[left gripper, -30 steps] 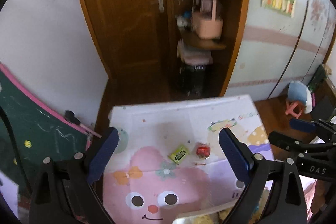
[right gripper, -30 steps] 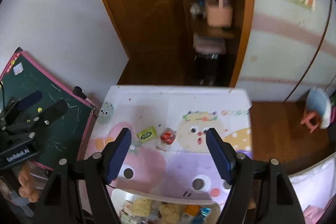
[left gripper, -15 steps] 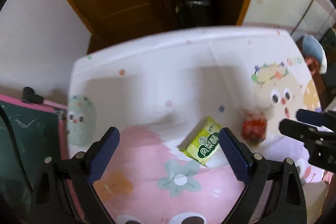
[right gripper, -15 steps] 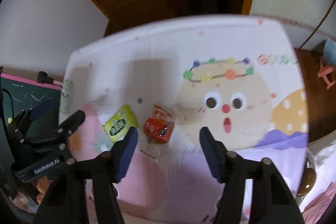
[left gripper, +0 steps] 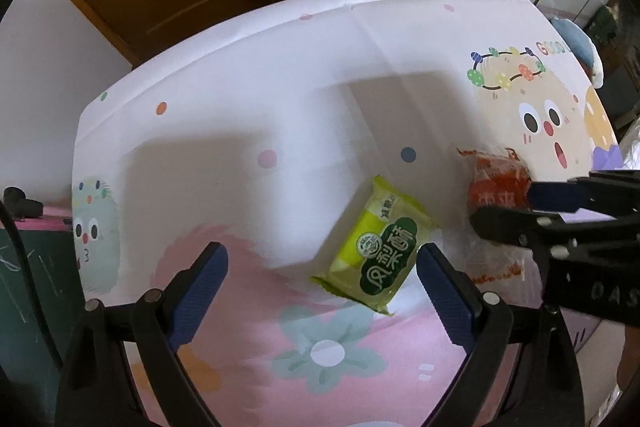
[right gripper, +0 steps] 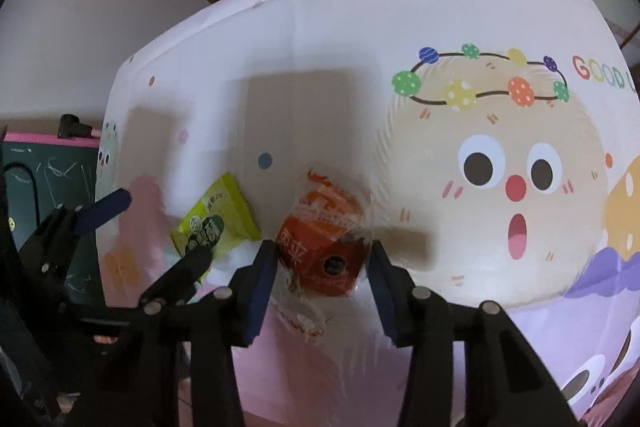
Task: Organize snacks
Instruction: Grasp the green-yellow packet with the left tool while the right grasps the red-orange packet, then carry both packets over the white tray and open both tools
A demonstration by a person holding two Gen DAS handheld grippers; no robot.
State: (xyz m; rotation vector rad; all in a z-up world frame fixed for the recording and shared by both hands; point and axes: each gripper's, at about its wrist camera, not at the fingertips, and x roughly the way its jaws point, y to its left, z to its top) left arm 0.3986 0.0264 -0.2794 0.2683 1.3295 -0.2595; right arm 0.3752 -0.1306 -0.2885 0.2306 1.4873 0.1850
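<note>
The green snack packet (left gripper: pixel 380 251) carries large Chinese characters reading 凤梨酥. The red snack packet (right gripper: pixel 320 247) shows white Chinese characters, too blurred to read. The cartoon cloth (right gripper: pixel 592 71) on the bench reads "GOOD" at far right. The right tongs' (left gripper: pixel 612 293) body shows "DAS".

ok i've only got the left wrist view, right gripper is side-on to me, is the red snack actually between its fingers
observer: Yes. In the right wrist view the red snack sits squarely between the fingers of the right gripper, whose jaws have just been closing.
operator: pads on it yet
observer: Both pads are right at its clear wrapper, one on each side. I can't tell if they press.
operator: and my left gripper from there
observer: One finger of the left gripper crosses the near corner of the green snack pack. Contact is unclear.
</note>
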